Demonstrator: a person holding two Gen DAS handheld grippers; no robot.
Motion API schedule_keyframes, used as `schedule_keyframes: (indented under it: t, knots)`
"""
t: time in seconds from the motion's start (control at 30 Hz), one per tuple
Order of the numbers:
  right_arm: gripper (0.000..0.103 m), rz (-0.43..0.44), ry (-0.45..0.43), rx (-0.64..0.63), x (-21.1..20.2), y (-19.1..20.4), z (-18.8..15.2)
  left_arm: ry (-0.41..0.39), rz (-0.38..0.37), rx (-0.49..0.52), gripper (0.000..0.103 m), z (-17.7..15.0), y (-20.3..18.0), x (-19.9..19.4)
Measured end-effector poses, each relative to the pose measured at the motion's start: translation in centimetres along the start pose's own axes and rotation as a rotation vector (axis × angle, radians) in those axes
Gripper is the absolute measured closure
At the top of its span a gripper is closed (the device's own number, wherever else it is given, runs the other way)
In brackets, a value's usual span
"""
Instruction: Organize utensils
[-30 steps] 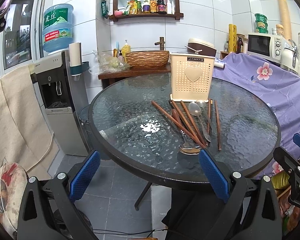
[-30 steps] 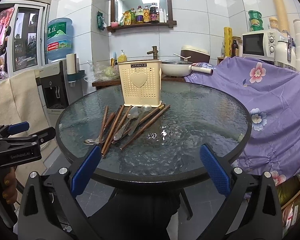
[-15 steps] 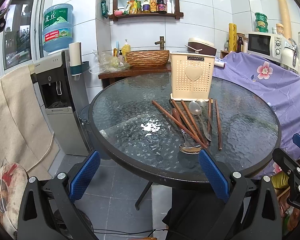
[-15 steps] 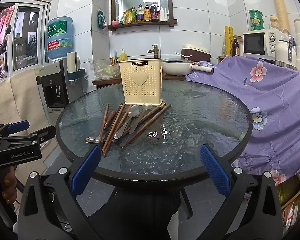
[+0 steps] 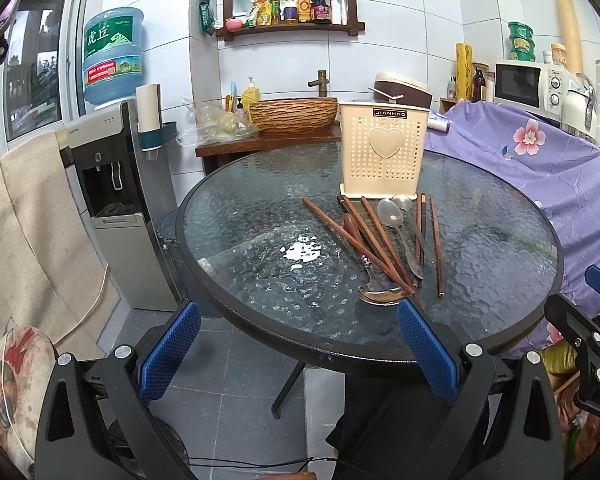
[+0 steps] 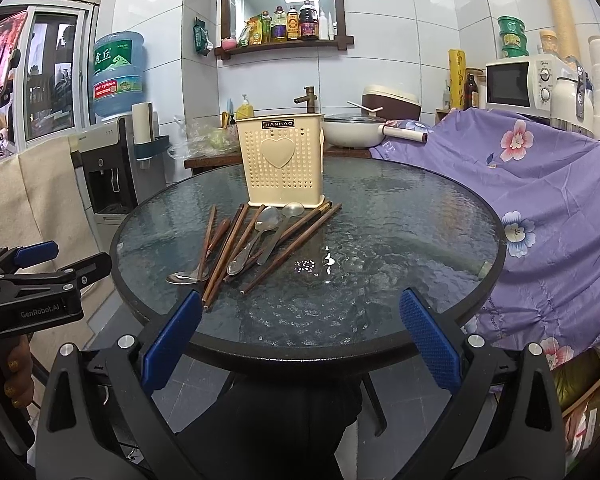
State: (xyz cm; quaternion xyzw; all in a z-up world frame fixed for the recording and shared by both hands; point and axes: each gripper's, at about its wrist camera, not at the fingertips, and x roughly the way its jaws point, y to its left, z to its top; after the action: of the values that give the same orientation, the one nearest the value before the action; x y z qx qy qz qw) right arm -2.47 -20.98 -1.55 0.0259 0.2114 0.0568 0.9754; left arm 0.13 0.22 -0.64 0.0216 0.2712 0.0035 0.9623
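A cream perforated utensil holder with a heart on it stands upright on the round glass table. In front of it lie several brown chopsticks and metal spoons in a loose pile. My left gripper is open and empty, below the table's near edge. My right gripper is open and empty, at the near rim. The left gripper also shows at the left of the right wrist view.
A water dispenser stands left of the table. A purple flowered cloth covers furniture on the right. A wooden counter with a basket-like basin and a pan is behind. A microwave is at the far right.
The right wrist view has crept slightly closer to the table. The left view and the utensils are unchanged.
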Motion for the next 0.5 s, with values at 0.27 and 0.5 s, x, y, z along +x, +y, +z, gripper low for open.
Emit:
schedule_keyframes:
  t: [0.27, 0.5]
  knots:
    - [0.006, 0.001, 0.004, -0.007, 0.27, 0.0, 0.12, 0.007, 0.001, 0.008, 0.006, -0.04, -0.18, 0.25]
    - [0.006, 0.001, 0.004, -0.007, 0.29, 0.08, 0.11, 0.011, -0.014, 0.016, 0.006, -0.1, -0.38, 0.38]
